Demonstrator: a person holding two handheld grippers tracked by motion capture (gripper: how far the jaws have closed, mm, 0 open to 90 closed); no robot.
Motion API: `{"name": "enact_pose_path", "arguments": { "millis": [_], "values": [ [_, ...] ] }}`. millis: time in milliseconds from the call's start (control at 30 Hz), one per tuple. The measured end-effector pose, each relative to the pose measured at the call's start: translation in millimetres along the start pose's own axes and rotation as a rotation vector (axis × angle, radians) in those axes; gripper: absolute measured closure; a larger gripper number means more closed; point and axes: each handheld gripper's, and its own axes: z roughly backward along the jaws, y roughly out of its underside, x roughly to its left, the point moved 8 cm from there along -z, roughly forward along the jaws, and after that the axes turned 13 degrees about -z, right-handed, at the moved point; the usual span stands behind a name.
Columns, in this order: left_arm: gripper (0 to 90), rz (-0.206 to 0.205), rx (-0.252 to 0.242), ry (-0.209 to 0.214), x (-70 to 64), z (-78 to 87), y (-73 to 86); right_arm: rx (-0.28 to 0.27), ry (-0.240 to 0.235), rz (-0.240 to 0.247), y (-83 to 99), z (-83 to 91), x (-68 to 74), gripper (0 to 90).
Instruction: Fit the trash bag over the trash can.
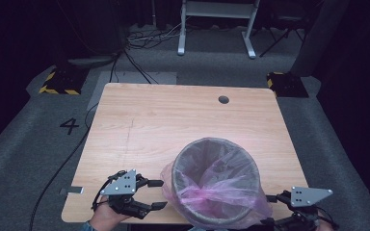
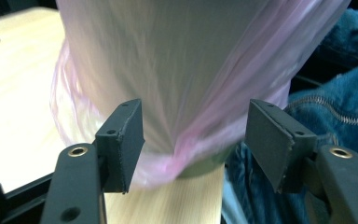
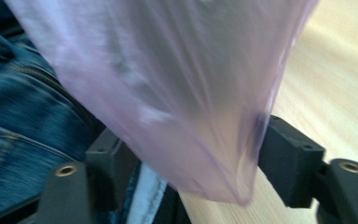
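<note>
A grey round bin (image 1: 216,140) stands at the near edge of the wooden table (image 1: 173,115), lined with a thin pink plastic bag (image 1: 207,195) whose skirt hangs over its rim. My left gripper (image 1: 160,194) sits just left of the bin, open. In the left gripper view the gripper (image 2: 196,140) faces the bag (image 2: 177,70), with the bin's dark base (image 2: 205,166) below it. My right gripper (image 1: 268,210) is at the bin's near right, open. In the right gripper view a loose fold of the bag (image 3: 168,84) hangs between the spread jaws of the gripper (image 3: 200,161).
The table has a small round hole (image 1: 223,99) at the far right. A black cable (image 1: 58,168) runs along the floor at the left. Blue denim (image 2: 335,93) lies close behind the bin, off the table's near edge. A white desk frame (image 1: 217,19) stands far back.
</note>
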Motion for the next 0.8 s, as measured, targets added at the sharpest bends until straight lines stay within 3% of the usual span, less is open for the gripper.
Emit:
{"name": "enact_pose_path", "arguments": {
  "millis": [133, 300, 400, 467, 500, 600, 733, 800],
  "values": [
    [34.5, -0.039, 0.043, 0.001, -4.8, -14.8, -7.3, 0.019, -0.017, 0.041, -1.7, 10.0, 12.0, 27.2],
    [33.1, -0.011, 0.039, -0.007, -0.9, -23.7, -12.6, -0.025, 0.011, 0.022, -7.2, 25.3, 13.8, 25.5],
    [35.5, -0.031, 0.056, -0.007, -3.2, -25.3, -15.0, -0.024, -0.004, 0.053, -12.5, 27.8, 22.8, 25.7],
    [44.6, -0.038, 0.075, -0.015, -3.3, -24.7, -14.7, -0.006, 0.000, 0.067, -11.4, 30.3, 23.3, 26.3],
    [59.0, -0.039, 0.077, -0.005, -3.4, -24.0, -14.4, -0.001, 0.008, 0.063, -9.7, 33.2, 20.4, 26.6],
    [81.3, -0.025, 0.082, -0.013, -0.9, -22.5, -13.8, -0.013, 0.025, 0.028, -6.4, 37.3, 12.4, 26.6],
    [89.2, -0.032, 0.073, -0.043, -0.2, -19.6, -16.8, -0.003, 0.045, 0.034, -1.1, 41.9, 8.5, 27.1],
    [89.6, -0.038, 0.065, -0.051, -0.3, -18.1, -18.5, -0.023, 0.062, 0.007, -0.8, 48.1, 4.4, 26.6]
  ]
}}
